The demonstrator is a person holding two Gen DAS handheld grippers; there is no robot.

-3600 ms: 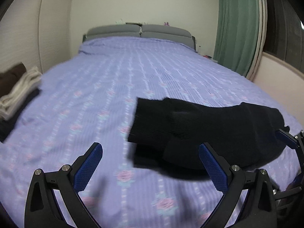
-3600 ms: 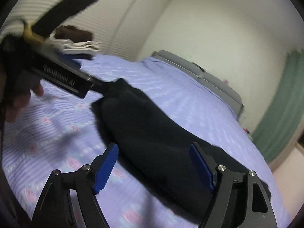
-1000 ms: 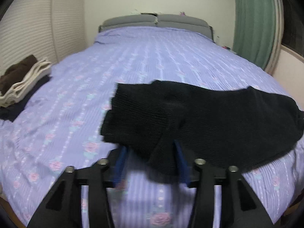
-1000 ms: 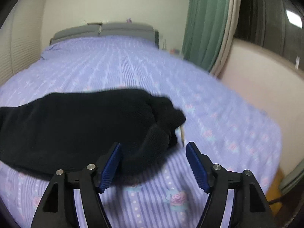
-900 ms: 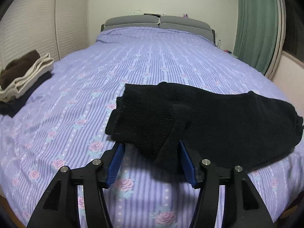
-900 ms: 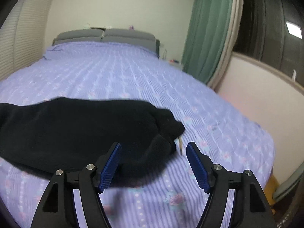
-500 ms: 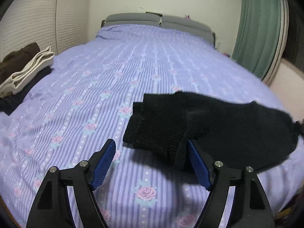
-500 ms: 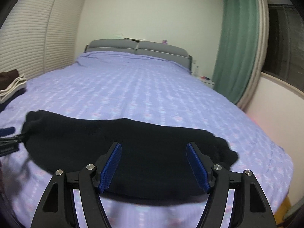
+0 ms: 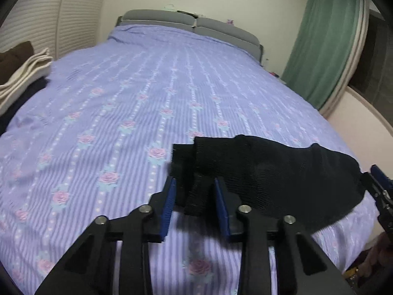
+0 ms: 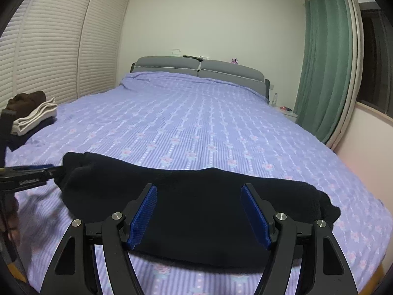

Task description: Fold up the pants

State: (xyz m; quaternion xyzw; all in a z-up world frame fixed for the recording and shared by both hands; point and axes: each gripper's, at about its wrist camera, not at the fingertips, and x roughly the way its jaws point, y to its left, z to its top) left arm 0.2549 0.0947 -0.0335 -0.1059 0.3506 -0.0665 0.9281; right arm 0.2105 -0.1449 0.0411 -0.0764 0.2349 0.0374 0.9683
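Note:
The black knit pants (image 9: 282, 172) lie folded into a long band across the near part of the purple bed (image 9: 147, 93). My left gripper (image 9: 195, 196) has its blue pads narrowed around the band's left end, with black cloth between them. It shows from the side in the right wrist view (image 10: 52, 169), at that same end. My right gripper (image 10: 199, 211) is open and empty, low over the middle of the pants (image 10: 208, 196). Its fingertips (image 9: 378, 174) show at the pants' right end in the left wrist view.
A stack of folded clothes (image 10: 32, 115) in brown, cream and navy sits at the bed's left edge. The grey headboard (image 10: 199, 70) is at the far end. A green curtain (image 10: 326, 73) and a low pink wall (image 10: 368, 152) stand to the right. Louvred doors (image 10: 49, 49) are left.
My left gripper has moved up to the pants' left end and closed its pads on the cloth. My right gripper has stayed open and shifted over the pants' middle.

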